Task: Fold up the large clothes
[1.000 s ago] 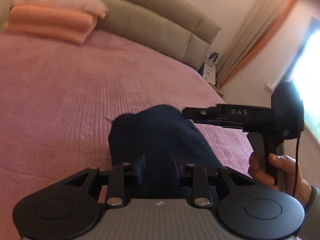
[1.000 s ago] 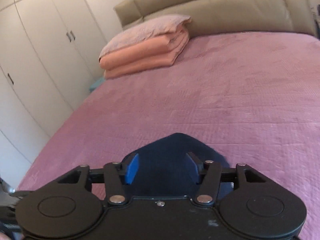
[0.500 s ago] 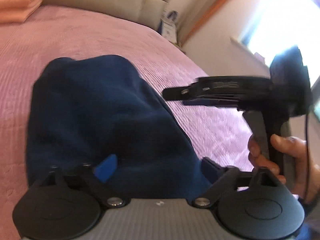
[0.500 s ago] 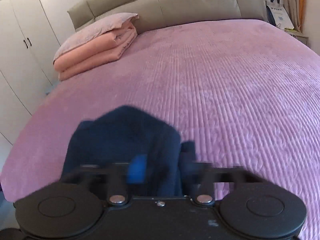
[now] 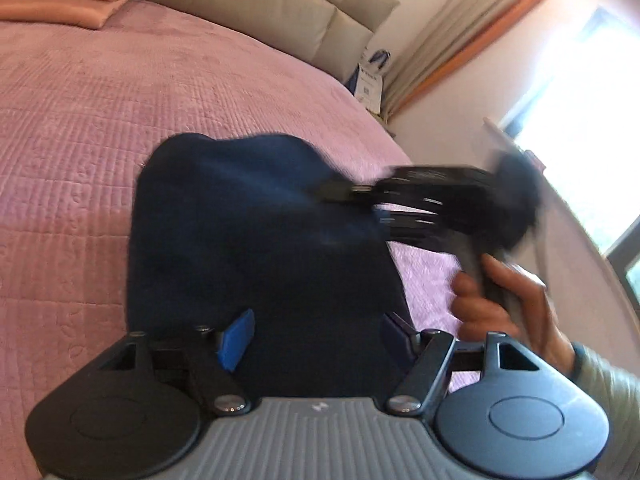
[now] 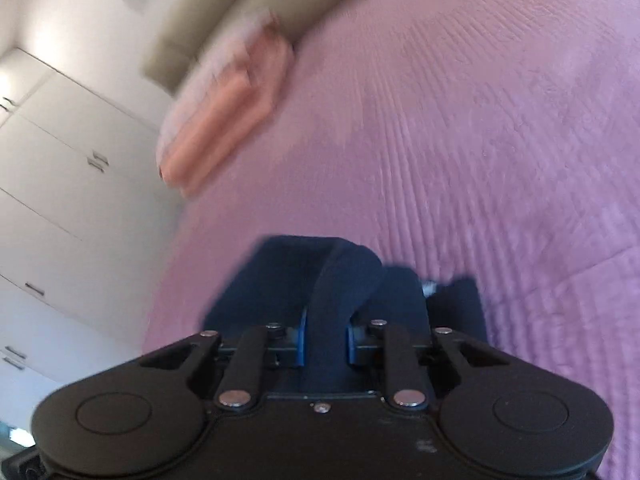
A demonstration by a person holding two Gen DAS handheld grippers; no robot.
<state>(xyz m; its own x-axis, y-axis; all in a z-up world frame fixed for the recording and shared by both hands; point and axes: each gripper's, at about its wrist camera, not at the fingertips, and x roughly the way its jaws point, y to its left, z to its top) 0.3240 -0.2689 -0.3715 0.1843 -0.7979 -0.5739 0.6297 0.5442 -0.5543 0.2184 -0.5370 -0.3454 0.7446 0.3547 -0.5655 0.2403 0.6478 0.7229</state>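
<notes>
Navy garment (image 5: 256, 240) between spread tool (image 5: 316, 340) fingers

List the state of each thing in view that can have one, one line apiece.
Navy garment: bunched on the bed, one fold pinched.
Left claw: open, over the garment.
Right claw: shut on a fold of the garment.
Pink bedspread: spread flat.
Peach blankets: folded, stacked by the headboard.
Wardrobe doors: closed.

Motion-blurred right gripper (image 5: 332, 194) and folded blankets (image 6: 228, 120), garment's (image 5: 260, 248) near edge hidden behind left gripper (image 5: 316, 336)
</notes>
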